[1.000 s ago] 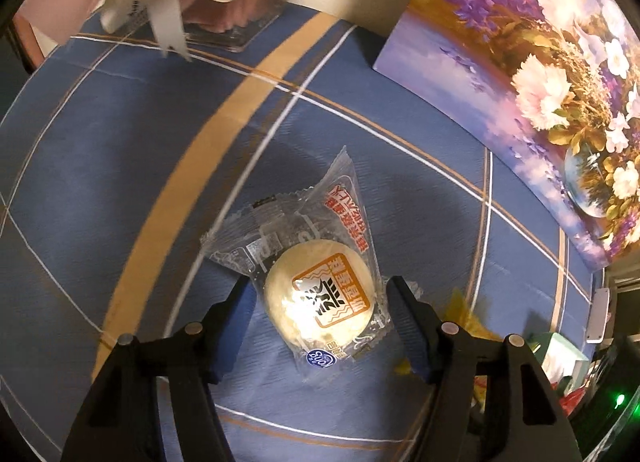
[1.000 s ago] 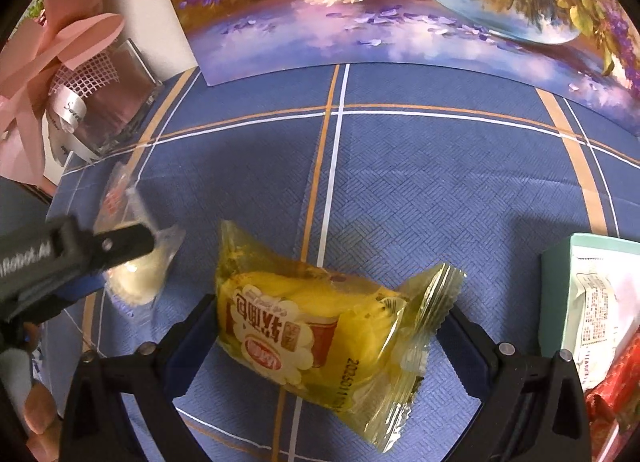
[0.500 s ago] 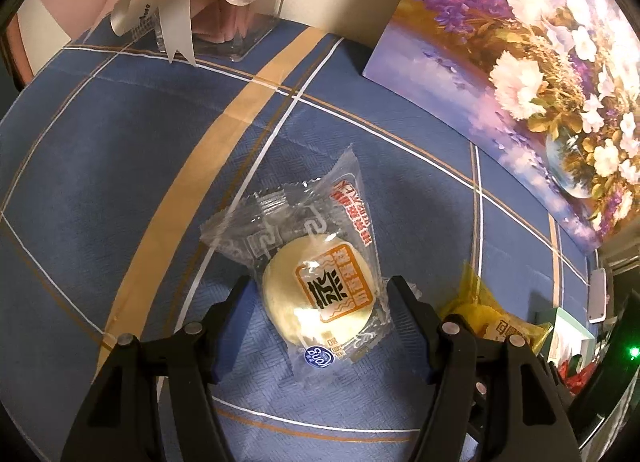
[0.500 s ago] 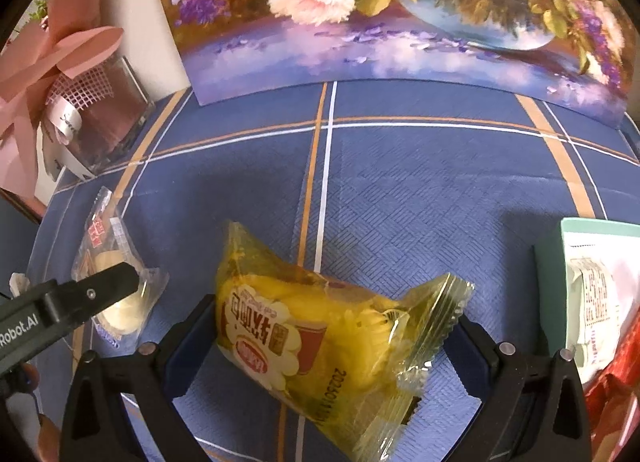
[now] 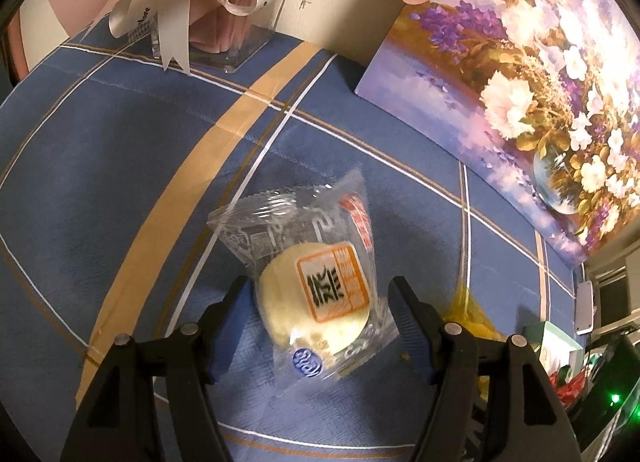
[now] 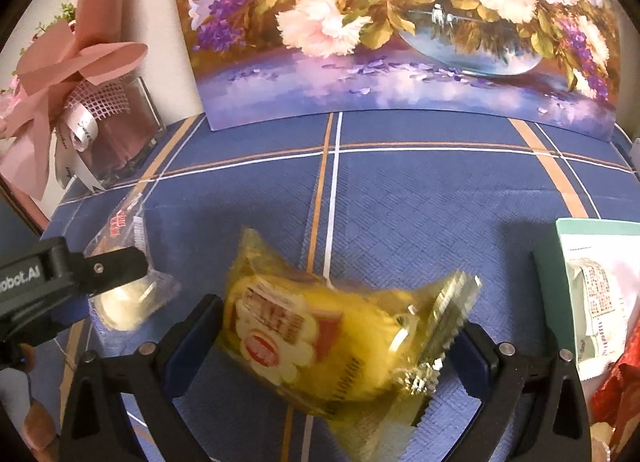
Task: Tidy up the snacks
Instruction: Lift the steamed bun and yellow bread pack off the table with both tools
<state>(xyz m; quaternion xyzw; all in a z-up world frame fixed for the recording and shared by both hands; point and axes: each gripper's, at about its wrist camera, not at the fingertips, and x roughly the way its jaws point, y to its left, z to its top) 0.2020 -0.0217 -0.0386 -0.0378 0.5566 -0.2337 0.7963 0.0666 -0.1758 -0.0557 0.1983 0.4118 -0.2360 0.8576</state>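
A round pale pastry (image 5: 316, 302) in a clear wrapper lies on the blue checked tablecloth (image 5: 120, 190). My left gripper (image 5: 320, 302) straddles it; its jaws are opening and the pads stand just beside the wrapper. In the right wrist view the pastry (image 6: 120, 302) lies at the left under one left finger (image 6: 116, 264). My right gripper (image 6: 340, 326) is shut on a yellow snack packet (image 6: 320, 326), which is blurred, with its right crimped end bent upward. A corner of that packet (image 5: 468, 306) shows right of the left gripper.
A flower painting (image 6: 400, 42) leans along the table's back. A glass box with a pink ribbon bouquet (image 6: 116, 138) stands back left. A green box (image 6: 560, 262) holding packets and a red wrapper (image 6: 616, 390) sit at the right. A hand (image 6: 32, 414) shows lower left.
Both views have tipped up, showing more of the painting. The yellow packet has turned between the right fingers and its right end has crumpled up; it now shows in the left view. The pastry stays put.
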